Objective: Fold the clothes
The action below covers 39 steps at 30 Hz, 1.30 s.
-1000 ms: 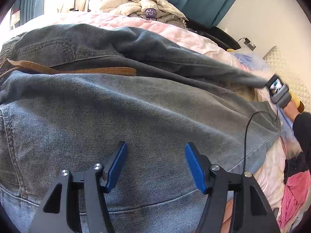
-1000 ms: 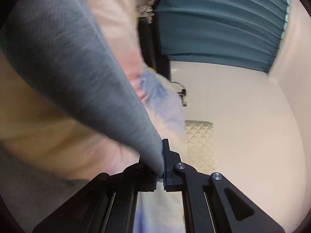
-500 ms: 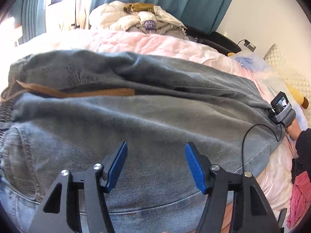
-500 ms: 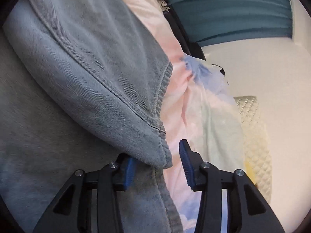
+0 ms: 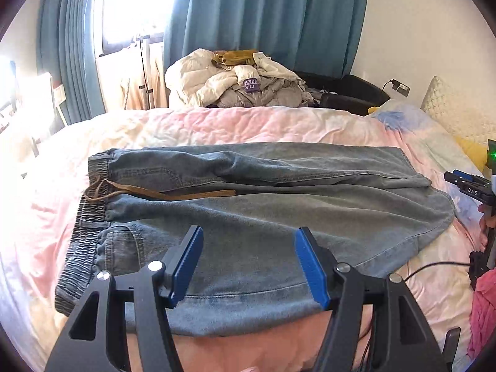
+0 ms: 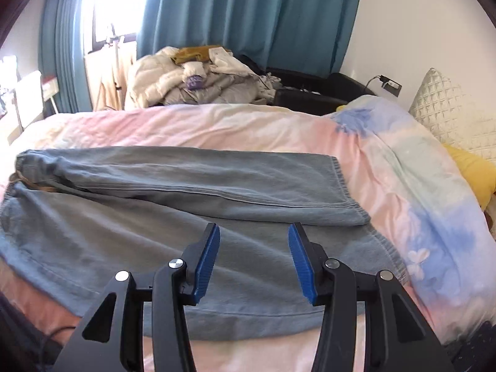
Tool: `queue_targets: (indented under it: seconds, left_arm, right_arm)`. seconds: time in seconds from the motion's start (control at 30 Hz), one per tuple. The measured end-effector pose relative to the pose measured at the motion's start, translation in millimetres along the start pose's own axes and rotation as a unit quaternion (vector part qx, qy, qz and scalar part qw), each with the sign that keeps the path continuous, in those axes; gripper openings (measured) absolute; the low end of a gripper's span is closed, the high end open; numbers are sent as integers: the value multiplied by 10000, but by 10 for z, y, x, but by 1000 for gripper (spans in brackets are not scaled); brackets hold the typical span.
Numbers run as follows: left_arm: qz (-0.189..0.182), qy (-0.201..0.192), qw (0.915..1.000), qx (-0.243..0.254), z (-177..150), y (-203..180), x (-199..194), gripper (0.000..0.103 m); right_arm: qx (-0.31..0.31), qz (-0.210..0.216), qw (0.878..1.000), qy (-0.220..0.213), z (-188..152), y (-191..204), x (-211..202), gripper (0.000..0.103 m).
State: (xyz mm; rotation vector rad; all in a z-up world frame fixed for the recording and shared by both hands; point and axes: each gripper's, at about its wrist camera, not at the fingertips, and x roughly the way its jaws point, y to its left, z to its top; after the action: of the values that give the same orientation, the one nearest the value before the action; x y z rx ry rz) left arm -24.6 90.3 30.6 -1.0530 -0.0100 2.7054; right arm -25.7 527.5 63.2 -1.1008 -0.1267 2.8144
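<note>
Blue denim jeans (image 5: 279, 210) lie folded lengthwise on the bed, one leg on top of the other. The elastic waistband and its brown drawstring (image 5: 161, 193) are at the left, the leg hems (image 6: 356, 214) at the right. My left gripper (image 5: 249, 232) hovers open above the near edge of the jeans with nothing between its blue pads. My right gripper (image 6: 253, 228) is open over the lower leg near the hems and holds nothing. In the left wrist view the right gripper (image 5: 458, 179) shows at the right edge, clear of the cloth.
A pink and blue quilt (image 5: 248, 124) covers the bed. Behind it a heap of pale clothes (image 5: 241, 83) sits before teal curtains. There is a quilted pillow (image 6: 449, 108) and a yellow cushion (image 6: 474, 170) at the right. A pink garment (image 5: 483, 310) and a black cable (image 5: 434, 265) lie near the right front.
My right gripper let go of the upper leg's hem, opened and rolled upright. That leg now lies flat on the other. Both grippers rose and drew back from the jeans.
</note>
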Motion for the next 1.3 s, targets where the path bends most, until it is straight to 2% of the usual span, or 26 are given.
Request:
queue_targets:
  seconds: [0.17,0.27,0.57,0.77,0.97,1.07,1.13,1.17,1.3]
  left_arm:
    - [162,-258,9995,104,-8,-99,-550,63]
    - [286,-392,9987,143,-56,-144,-788,64]
    - [394,-416,9984,-14,-252,-200,-1236,64]
    - [475,-447,9978,-68,-399,-246,-1421,64]
    - [514,-385,9976,-263,-623,-240,-1512,64]
    - [394,-290,9980,-391,-721,-227,-1532,64]
    - [422,-337,9979,-363,-761,-246,-1565,64]
    - [453,-371,9977,-333,-780,-260,-1583,64]
    - [391,-370,9982,-253,-806,-302,-1608,64]
  right_arm:
    - [130,528,9981,-303,-130,605,-741,47]
    - [333,794,9954,-411,-232,778,-1077,47]
    - [325,1044,9927,-508,-583,1286,-1745,47]
    - [476,931,9925,-631,-780,1468,-1979,47]
    - [630,860,9926,-576,-994,1559,-1993,48]
    - [745,885,9917,-558,-1088,1582,-1995,56]
    - [824,909,9909,-553,-1146,1592,-1996,68]
    - [864,921,9905,-550,-1176,1596,-1996,77]
    - [820,815,9921,-486,-1210,1654,-1982,78]
